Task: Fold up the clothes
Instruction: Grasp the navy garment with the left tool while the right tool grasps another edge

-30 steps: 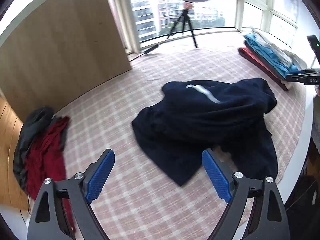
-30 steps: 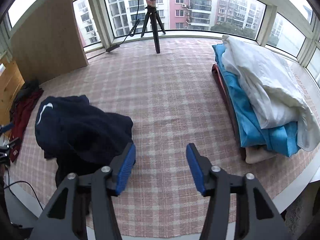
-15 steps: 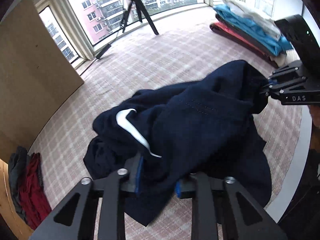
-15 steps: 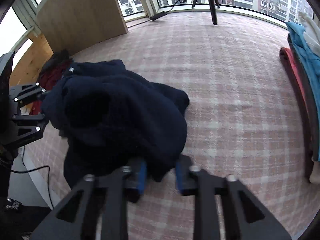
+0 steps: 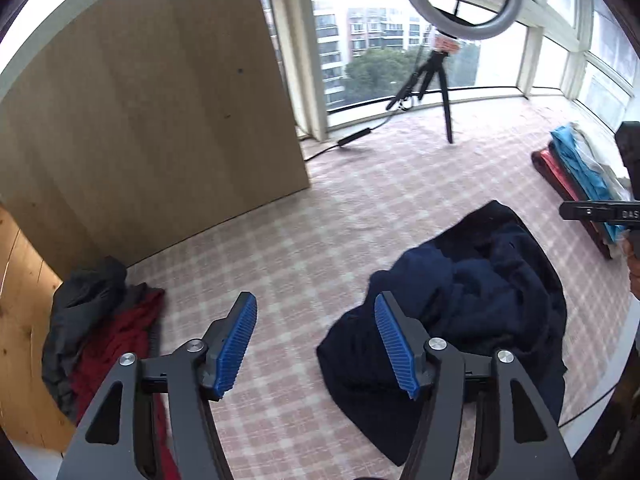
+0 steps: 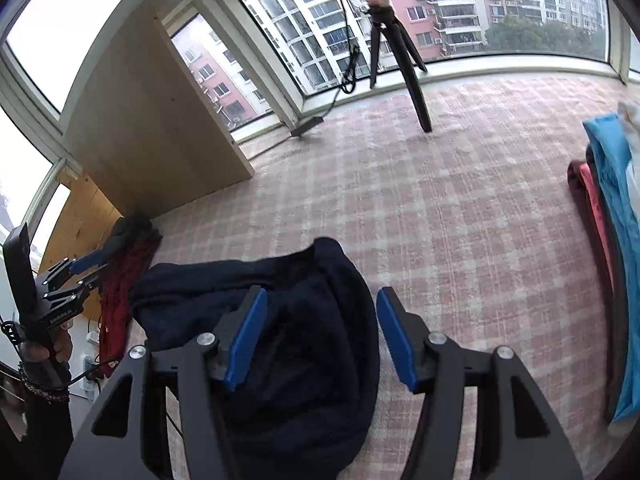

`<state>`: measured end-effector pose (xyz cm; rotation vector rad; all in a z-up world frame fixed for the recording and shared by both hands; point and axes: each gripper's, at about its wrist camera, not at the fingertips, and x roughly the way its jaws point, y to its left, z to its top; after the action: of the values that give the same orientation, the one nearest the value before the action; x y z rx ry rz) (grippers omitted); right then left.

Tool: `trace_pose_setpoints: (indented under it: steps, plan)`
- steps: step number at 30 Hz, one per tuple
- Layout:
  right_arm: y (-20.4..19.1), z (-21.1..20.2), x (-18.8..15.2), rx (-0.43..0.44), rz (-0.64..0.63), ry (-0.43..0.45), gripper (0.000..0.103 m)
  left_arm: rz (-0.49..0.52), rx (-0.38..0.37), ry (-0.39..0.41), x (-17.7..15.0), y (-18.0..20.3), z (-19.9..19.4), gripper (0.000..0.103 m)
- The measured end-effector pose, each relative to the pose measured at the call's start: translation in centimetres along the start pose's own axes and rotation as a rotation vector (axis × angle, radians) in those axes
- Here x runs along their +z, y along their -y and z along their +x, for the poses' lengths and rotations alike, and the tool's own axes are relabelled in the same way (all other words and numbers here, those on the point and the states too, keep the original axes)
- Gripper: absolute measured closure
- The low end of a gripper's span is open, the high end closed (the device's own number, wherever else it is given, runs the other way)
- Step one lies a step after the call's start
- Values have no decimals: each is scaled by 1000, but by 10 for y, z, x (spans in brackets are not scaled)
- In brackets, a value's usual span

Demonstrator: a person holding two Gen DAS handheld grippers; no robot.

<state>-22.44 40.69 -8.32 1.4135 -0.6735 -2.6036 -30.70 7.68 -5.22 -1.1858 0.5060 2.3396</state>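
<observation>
Now both the left gripper point(image 5: 316, 344) and right gripper point(image 6: 322, 336) are hovering with jaws just opened, empty; the navy garment point(image 5: 472, 300) is lying bunched at lower right (next, probably regripping an edge to spread it).

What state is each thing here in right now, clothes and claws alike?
Navy garment: crumpled, unfolded, lying free on the checked cloth.
Left claw: open, empty, jaws just opened.
Right claw: open, empty, jaws just opened.
Red and grey clothes: heaped, unfolded.
Stack by window: folded.
</observation>
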Motion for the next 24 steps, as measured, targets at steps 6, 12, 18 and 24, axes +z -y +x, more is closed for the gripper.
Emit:
trace_pose_setpoints:
  steps: [6, 12, 18, 24]
  plan:
    - [47, 25, -33, 7, 117, -103, 46, 174, -87, -116, 20, 44, 45, 28]
    - [44, 59, -45, 44, 105, -163, 46, 172, -184, -279, 7, 62, 104, 94]
    - [19, 26, -32, 76, 40, -31, 100, 55, -177, -65, 22, 19, 20, 95]
    - [-49, -115, 17, 91, -145, 279, 101, 24, -42, 225, 51, -35, -131, 99]
